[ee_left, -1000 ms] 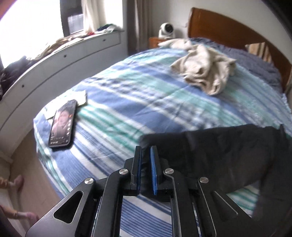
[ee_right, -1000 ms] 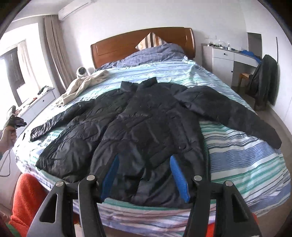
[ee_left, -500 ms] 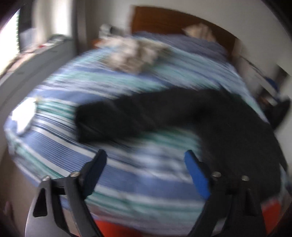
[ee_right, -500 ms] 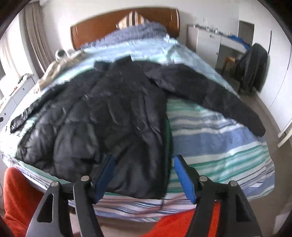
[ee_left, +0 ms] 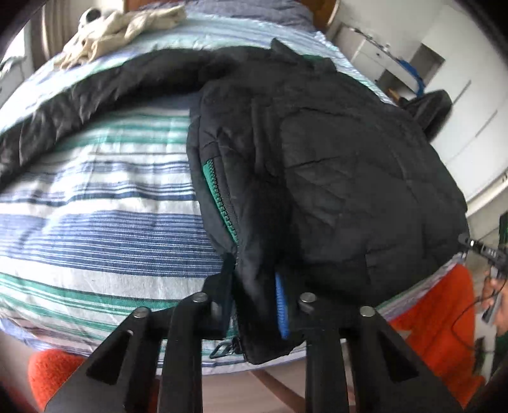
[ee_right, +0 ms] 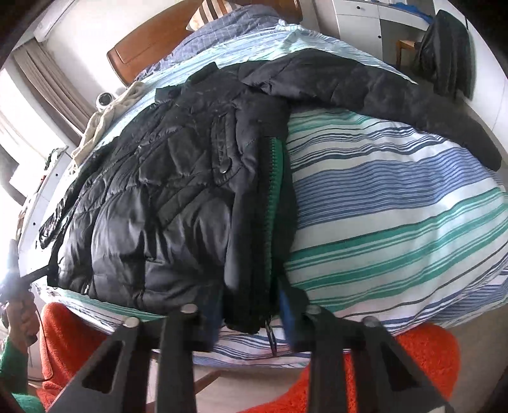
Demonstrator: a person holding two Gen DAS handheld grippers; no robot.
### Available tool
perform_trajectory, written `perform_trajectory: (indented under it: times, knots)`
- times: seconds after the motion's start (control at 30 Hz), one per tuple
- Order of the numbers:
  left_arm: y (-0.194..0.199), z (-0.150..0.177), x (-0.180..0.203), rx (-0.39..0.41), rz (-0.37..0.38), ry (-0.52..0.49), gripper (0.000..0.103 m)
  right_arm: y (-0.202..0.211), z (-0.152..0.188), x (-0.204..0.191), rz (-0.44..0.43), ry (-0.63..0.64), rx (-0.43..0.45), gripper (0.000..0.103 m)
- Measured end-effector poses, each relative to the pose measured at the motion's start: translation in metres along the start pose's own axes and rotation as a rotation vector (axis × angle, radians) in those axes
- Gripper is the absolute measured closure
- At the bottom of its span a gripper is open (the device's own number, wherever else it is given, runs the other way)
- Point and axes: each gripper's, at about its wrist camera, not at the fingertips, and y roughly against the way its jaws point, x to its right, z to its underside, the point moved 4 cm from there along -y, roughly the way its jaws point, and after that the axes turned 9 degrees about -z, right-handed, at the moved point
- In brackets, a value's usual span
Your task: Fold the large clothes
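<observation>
- The black puffer jacket (ee_left: 333, 178) lay spread on the striped bedspread (ee_left: 95, 222), its hem at the foot edge of the bed, directly at 12 o'clock from both grippers.
- Left gripper (ee_left: 254, 305): the jaws had just been closing and were clamped on the jacket's lower corner by the green-backed zipper (ee_left: 219, 197); fabric filled the gap between the pads.
- Right gripper (ee_right: 250, 305): the jaws had likewise just been closing and pinched the hem at the bottom end of the zipper edge (ee_right: 273, 197); the jacket body ran from 12 toward 10 o'clock in that view.
- Count: one jacket, two sleeves. One sleeve (ee_left: 95, 92) stretched toward 10 o'clock in the left view; the other sleeve (ee_right: 397, 92) stretched toward 2 o'clock in the right view.
- One cream garment (ee_left: 117, 25) lay bunched near the head of the bed at 11 o'clock. One dark coat (ee_right: 444, 63) hung by the white cabinets at 1 o'clock.
- The person's hand (ee_right: 19, 321) showed at 8 o'clock in the right view, gripping a handle.
- Hard to read: the left pad of each gripper was mostly buried under fabric; the near sleeve's cuff was cut off at the left view's edge; the zipper pull under the hem was blurred.
</observation>
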Motion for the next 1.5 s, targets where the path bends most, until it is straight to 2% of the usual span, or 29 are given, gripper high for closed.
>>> perform_trajectory:
  times: [0.17, 0.27, 0.37, 0.4, 0.43, 0.47, 0.53, 0.6, 0.67, 0.73, 0.8, 0.93, 1.0, 1.1, 1.2, 1.3, 1.37, 1.5]
  knots:
    - [0.012, 0.017, 0.005, 0.024, 0.001, -0.021, 0.086, 0.013, 0.005, -0.010, 0.045, 0.034, 0.019, 0.084]
    - [0.005, 0.020, 0.006, 0.030, -0.032, -0.031, 0.083, 0.007, 0.004, -0.011, 0.077, 0.060, 0.018, 0.084]
    - [0.007, 0.016, 0.008, 0.038, -0.064, -0.025, 0.073, 0.004, 0.001, -0.008, 0.102, 0.054, 0.015, 0.074]
    - [0.012, 0.014, 0.007, 0.044, -0.076, -0.019, 0.063, 0.008, 0.000, -0.008, 0.118, 0.060, 0.028, 0.060]
    - [0.019, 0.017, 0.004, 0.053, -0.084, -0.015, 0.046, 0.012, -0.001, -0.007, 0.131, 0.065, 0.040, 0.044]
    - [0.029, 0.015, 0.002, 0.077, -0.099, -0.008, 0.038, 0.018, -0.001, -0.007, 0.149, 0.065, 0.056, 0.041]
    - [0.050, 0.011, 0.001, 0.134, -0.128, 0.007, 0.011, 0.030, 0.000, -0.005, 0.163, 0.058, 0.080, 0.040]
    - [0.069, 0.008, -0.004, 0.186, -0.168, 0.033, 0.002, 0.044, -0.001, -0.005, 0.187, 0.057, 0.109, 0.040]
    - [0.080, 0.005, -0.008, 0.216, -0.244, 0.049, 0.002, 0.057, -0.003, -0.008, 0.196, 0.066, 0.152, 0.040]
    - [0.085, 0.004, -0.008, 0.215, -0.287, 0.026, 0.002, 0.070, -0.006, -0.009, 0.212, 0.067, 0.189, 0.037]
    - [0.098, -0.002, -0.006, 0.250, -0.320, 0.000, 0.002, 0.079, -0.009, -0.010, 0.227, 0.054, 0.212, 0.036]
    - [0.125, -0.018, 0.004, 0.408, -0.275, 0.006, 0.002, 0.081, -0.011, -0.015, 0.212, 0.068, 0.215, 0.036]
    - [0.126, -0.026, 0.010, 0.439, -0.242, 0.002, 0.002, 0.075, -0.012, -0.016, 0.196, 0.051, 0.211, 0.036]
    - [0.110, -0.035, 0.025, 0.406, -0.188, -0.008, 0.002, 0.073, -0.012, -0.025, 0.180, 0.059, 0.259, 0.036]
    - [0.087, -0.035, 0.038, 0.342, -0.220, -0.001, 0.002, 0.070, -0.014, -0.036, 0.206, 0.096, 0.282, 0.036]
    - [0.065, -0.036, 0.056, 0.260, -0.216, -0.043, 0.002, 0.064, -0.018, -0.041, 0.201, 0.113, 0.279, 0.036]
    - [0.062, -0.037, 0.066, 0.269, -0.249, -0.060, 0.002, 0.062, -0.022, -0.039, 0.183, 0.108, 0.281, 0.036]
    - [0.068, -0.040, 0.077, 0.276, -0.229, -0.060, 0.002, 0.071, -0.046, -0.003, 0.115, 0.028, 0.332, 0.036]
